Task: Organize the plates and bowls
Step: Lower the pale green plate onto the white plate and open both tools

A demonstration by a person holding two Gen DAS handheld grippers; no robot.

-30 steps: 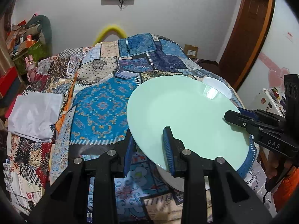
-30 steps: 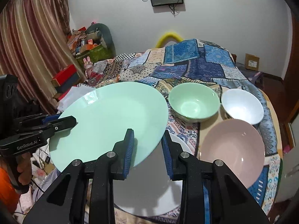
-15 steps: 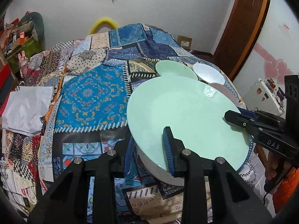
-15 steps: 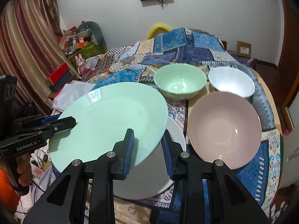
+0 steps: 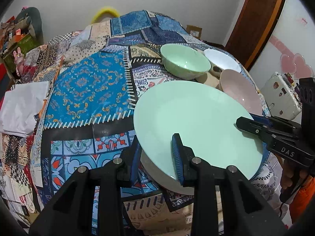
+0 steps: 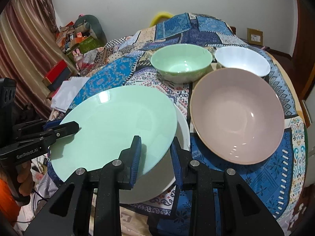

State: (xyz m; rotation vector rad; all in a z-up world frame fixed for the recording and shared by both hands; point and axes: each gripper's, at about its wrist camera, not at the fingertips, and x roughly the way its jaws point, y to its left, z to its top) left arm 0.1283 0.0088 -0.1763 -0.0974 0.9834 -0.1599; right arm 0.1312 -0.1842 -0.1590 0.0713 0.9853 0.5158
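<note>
Mint-green plate held over the white plate

Left tool point(image 5: 157, 153) and right tool point(image 6: 155, 158) each clamp opposite rims of the mint-green plate point(image 6: 116, 129), poised just above the white plate point(image 6: 183, 125) on the bench point(image 6: 271, 169). Uneven release could tip it, clattering off-centre or knocking the pink bowl point(image 6: 236, 114).

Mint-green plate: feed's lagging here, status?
Both tongs, left and right, shut on round mint-green plate. White plate directly beneath. Pink bowl close beside.
</note>
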